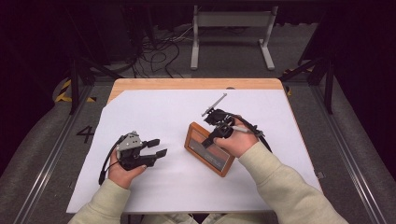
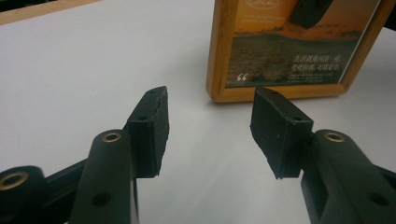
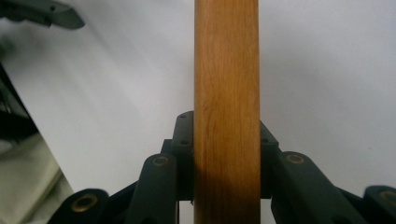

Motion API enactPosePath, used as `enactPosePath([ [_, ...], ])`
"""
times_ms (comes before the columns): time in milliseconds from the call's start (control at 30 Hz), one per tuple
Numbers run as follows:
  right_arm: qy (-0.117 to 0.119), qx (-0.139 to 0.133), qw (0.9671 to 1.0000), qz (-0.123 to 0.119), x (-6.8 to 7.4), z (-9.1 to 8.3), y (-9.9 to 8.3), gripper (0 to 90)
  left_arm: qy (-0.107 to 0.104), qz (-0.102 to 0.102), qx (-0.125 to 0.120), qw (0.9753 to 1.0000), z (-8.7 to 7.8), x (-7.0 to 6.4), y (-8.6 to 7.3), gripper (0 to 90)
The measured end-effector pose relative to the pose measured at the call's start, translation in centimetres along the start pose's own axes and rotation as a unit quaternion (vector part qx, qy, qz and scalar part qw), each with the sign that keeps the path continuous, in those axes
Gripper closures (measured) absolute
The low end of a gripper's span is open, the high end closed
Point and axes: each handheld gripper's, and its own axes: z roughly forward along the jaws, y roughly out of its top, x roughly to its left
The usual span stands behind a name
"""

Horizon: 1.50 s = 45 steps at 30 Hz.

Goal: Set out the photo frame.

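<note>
A wooden picture frame point(image 1: 208, 148) with an orange landscape print stands tilted on the white sheet near the middle of the table. My right gripper point(image 1: 216, 134) is shut on its upper edge; in the right gripper view the frame's wooden edge point(image 3: 227, 112) runs straight up between the two pads point(image 3: 183, 154). My left gripper point(image 1: 158, 147) rests to the left of the frame, open with nothing between its jaws. In the left gripper view the frame's lower corner point(image 2: 219, 91) sits just beyond the open gripper point(image 2: 210, 130).
A white paper sheet point(image 1: 140, 116) covers most of the wooden table point(image 1: 196, 84). Past the far edge are a white metal stand point(image 1: 231, 28) and loose cables point(image 1: 159, 51) on the floor. Rails run along both sides of the table.
</note>
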Motion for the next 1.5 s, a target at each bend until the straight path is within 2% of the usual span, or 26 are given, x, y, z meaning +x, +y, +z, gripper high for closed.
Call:
enactPosePath([
  [67,0.005,0.013,0.9991,-0.041,-0.1,-0.7,0.4,70.8,0.0,0.0,0.0,1.0,0.0,0.0,0.0,47.3],
  [100,0.006,0.016,0.9984,-0.054,0.0,-1.0,0.6,70.8,0.001,0.0,0.0,1.0,0.0,0.0,0.0,47.2],
  [167,0.004,0.019,0.9956,-0.091,0.1,-1.6,1.0,70.8,0.001,0.0,0.0,1.0,-0.1,0.0,-0.1,47.3],
  [200,0.004,0.019,0.9956,-0.091,0.1,-1.6,1.0,70.8,0.001,0.0,0.0,1.0,-0.1,0.0,-0.1,47.3],
  [267,0.003,0.026,0.99,-0.139,0.3,-2.3,1.4,70.8,0.001,-0.001,-0.001,1.0,-0.1,0.1,-0.1,47.3],
  [400,0.019,0.044,0.9777,-0.204,0.2,-2.8,2.0,70.8,0.001,-0.002,0.0,1.0,-0.1,0.1,-0.1,47.3],
  [567,0.026,0.076,0.9661,-0.246,0.4,-2.3,2.4,70.9,0.001,-0.003,-0.001,1.0,0.0,0.1,-0.1,47.3],
  [667,0.029,0.093,0.9557,-0.278,0.3,-1.4,2.5,70.9,-0.002,-0.007,0.0,1.0,0.0,0.1,-0.1,47.3],
  [700,0.034,0.099,0.9532,-0.284,0.1,-1.1,2.5,70.8,-0.001,-0.004,-0.002,1.0,0.0,0.1,-0.1,47.2],
  [733,0.037,0.106,0.9508,-0.289,0.0,-0.8,2.5,70.9,0.0,-0.005,-0.001,1.0,0.0,0.1,-0.1,47.3],
  [767,0.037,0.106,0.9508,-0.289,0.0,-0.8,2.5,70.9,0.0,-0.005,-0.001,1.0,0.0,0.1,-0.1,47.2],
  [833,0.045,0.118,0.9449,-0.302,-0.2,0.1,2.4,70.8,-0.001,-0.004,-0.001,1.0,0.0,0.1,-0.1,47.2],
  [867,0.047,0.119,0.9441,-0.304,-0.3,0.3,2.4,70.8,-0.001,-0.003,0.0,1.0,0.0,0.2,-0.1,47.2],
  [1000,0.051,0.118,0.9439,-0.304,-0.3,0.6,2.5,70.8,-0.001,-0.003,-0.001,1.0,0.0,0.2,-0.1,47.2],
  [1033,0.051,0.121,0.943,-0.306,-0.2,0.7,2.5,70.7,-0.001,-0.003,-0.001,1.0,0.0,0.2,-0.1,47.2],
  [1100,0.054,0.119,0.9438,-0.303,-0.3,0.8,2.6,70.7,-0.001,-0.003,-0.001,1.0,0.0,0.2,-0.1,47.2],
  [1233,0.049,0.102,0.9494,-0.293,-0.9,0.8,2.6,69.7,-0.001,-0.005,-0.002,1.0,0.0,0.1,-0.1,47.2],
  [1333,0.038,0.081,0.9563,-0.279,-1.5,0.7,2.6,60.1,-0.001,-0.005,-0.001,1.0,0.0,0.1,-0.1,47.1],
  [1400,0.023,0.078,0.9588,-0.272,-1.9,0.7,2.6,52.3,-0.002,-0.005,0.0,1.0,0.0,0.1,-0.1,47.2],
  [1500,0.015,0.07,0.9615,-0.265,-2.1,0.6,2.6,46.5,-0.003,-0.004,-0.001,1.0,0.0,0.2,-0.1,47.1],
])
